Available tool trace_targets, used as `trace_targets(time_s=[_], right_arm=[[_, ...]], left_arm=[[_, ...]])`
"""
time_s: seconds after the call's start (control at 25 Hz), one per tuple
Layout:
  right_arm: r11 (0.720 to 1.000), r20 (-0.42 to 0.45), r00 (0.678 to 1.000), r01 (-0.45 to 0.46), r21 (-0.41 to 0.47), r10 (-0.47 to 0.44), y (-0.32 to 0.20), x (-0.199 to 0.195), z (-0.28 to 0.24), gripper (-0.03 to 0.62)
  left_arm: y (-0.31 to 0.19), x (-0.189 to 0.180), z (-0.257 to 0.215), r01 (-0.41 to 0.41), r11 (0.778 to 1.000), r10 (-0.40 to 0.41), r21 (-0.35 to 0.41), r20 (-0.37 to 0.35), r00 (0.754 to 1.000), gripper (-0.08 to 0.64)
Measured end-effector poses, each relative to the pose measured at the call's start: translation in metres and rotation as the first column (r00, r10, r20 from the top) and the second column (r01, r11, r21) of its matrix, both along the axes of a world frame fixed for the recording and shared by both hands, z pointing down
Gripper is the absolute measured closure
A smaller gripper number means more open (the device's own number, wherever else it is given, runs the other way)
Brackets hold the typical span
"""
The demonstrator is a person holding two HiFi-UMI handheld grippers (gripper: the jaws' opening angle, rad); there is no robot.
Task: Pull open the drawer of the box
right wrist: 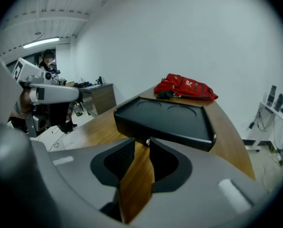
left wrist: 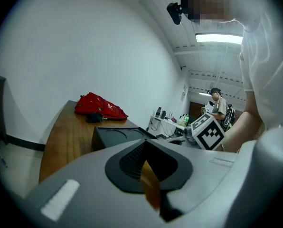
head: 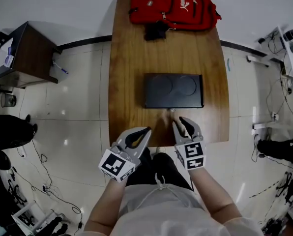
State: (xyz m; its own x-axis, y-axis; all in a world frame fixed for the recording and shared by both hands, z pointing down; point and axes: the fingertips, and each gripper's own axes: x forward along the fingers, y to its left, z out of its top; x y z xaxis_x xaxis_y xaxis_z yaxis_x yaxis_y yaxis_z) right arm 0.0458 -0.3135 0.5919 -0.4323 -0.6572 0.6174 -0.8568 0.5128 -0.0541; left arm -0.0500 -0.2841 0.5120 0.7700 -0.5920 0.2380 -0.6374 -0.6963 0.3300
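A flat black box (head: pixel 174 90) with two round dents in its lid lies in the middle of the wooden table (head: pixel 131 58). A small metal knob (head: pixel 172 110) sticks out of its near face. My right gripper (head: pixel 179 122) is open just in front of that knob. In the right gripper view the knob (right wrist: pixel 147 141) sits at the tips of the right gripper (right wrist: pixel 137 141), untouched, with bare wood between the pads. The box drawer looks closed. My left gripper (head: pixel 145 131) hovers shut over the table's near edge, left of the box (left wrist: pixel 117 136), holding nothing.
A red backpack (head: pixel 173 6) and a small black pouch (head: pixel 156 30) lie at the table's far end. A dark side cabinet (head: pixel 23 55) stands on the floor to the left. Cables and equipment (head: pixel 279 53) line the right wall.
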Motion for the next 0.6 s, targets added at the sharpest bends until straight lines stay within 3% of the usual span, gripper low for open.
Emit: trace_targets(time_s=[0.2, 0.44, 0.6], right_arm=[[0.989, 0.022, 0.993, -0.116, -0.096, 0.118, -0.016, 0.002, 0.038, 0.477], [0.965, 0.071, 0.973, -0.204, -0.166, 0.218, -0.032, 0.000, 0.054, 0.477], [0.951, 0.053, 0.964, -0.246, -0.189, 0.260, -0.035, 0.003, 0.056, 0.497]], left_arm=[[-0.008, -0.006, 0.027, -0.032, 0.998, 0.032, -0.052, -0.008, 0.999, 0.555], [-0.014, -0.012, 0.043, -0.072, 0.995, 0.073, -0.073, 0.013, 0.997, 0.555], [-0.018, -0.014, 0.039, -0.093, 0.993, 0.094, -0.074, 0.007, 0.996, 0.555]])
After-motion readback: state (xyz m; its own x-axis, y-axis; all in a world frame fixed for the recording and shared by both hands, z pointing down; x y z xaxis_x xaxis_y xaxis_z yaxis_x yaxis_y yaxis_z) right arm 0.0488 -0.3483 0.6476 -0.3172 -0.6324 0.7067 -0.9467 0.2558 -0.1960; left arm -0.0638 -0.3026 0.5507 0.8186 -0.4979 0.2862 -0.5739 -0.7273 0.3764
